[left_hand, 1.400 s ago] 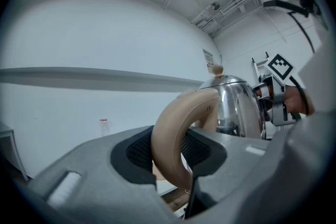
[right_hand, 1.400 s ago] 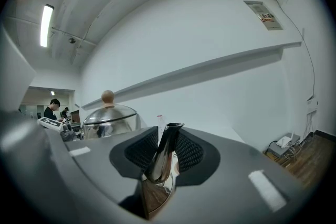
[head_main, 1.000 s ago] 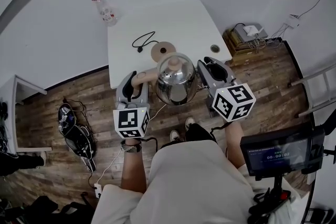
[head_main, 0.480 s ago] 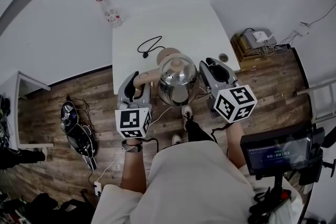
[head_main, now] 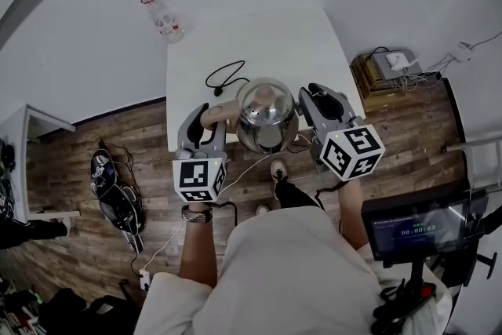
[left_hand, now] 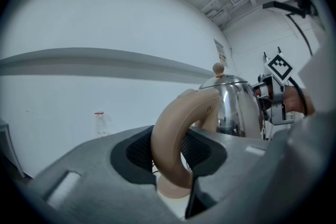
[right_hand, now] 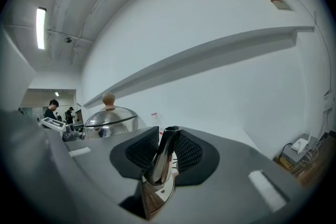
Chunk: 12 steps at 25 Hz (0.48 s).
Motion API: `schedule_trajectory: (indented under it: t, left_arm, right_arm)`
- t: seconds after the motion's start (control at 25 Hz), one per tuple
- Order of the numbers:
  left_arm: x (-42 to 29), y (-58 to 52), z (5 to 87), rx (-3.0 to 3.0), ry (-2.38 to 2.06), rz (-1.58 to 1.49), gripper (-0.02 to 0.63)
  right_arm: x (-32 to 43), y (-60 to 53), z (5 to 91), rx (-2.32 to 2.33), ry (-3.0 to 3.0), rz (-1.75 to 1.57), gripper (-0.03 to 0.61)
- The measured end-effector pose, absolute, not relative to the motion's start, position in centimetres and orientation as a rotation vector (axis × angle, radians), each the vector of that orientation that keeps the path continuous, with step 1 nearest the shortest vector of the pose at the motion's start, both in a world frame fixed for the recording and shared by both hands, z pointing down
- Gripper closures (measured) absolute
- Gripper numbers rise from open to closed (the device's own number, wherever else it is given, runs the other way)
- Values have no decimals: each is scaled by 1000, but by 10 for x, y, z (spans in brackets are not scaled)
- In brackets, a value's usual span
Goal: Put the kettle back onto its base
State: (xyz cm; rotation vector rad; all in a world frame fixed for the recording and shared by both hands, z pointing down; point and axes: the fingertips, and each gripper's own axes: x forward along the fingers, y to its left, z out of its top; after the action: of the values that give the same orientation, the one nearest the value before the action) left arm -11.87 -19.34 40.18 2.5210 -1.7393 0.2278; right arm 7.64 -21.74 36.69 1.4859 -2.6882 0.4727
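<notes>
The steel kettle [head_main: 267, 114] with a round wooden lid knob hangs over the front edge of the white table [head_main: 259, 35], carried between both grippers. My left gripper [head_main: 210, 120] is shut on its tan curved handle [left_hand: 173, 149], which fills the jaws in the left gripper view. My right gripper [head_main: 318, 102] has the shiny spout [right_hand: 160, 160] between its pads, and its jaws are closing on it. The kettle's body [left_hand: 236, 107] shows to the right of the handle. In the head view the kettle hides its round base.
A black cord with a plug [head_main: 223, 78] lies on the table just behind the kettle. A clear plastic bottle [head_main: 163, 21] stands beyond the table's far left corner. Bags [head_main: 118, 200] lie on the wood floor at left; a screen on a stand [head_main: 416, 227] is at right.
Both grippers have carried the kettle forward from over the floor to over the table's front edge. The tan base, seen behind the kettle before, is now covered by it.
</notes>
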Motion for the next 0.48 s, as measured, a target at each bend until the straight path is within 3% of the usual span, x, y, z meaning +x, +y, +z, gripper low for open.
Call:
schedule_trajectory:
  t: [0.48]
  left_arm:
    - [-123, -211, 435, 2461, -1760, 224, 479]
  right_arm:
    - [70, -242, 394, 1409, -2686, 466, 492]
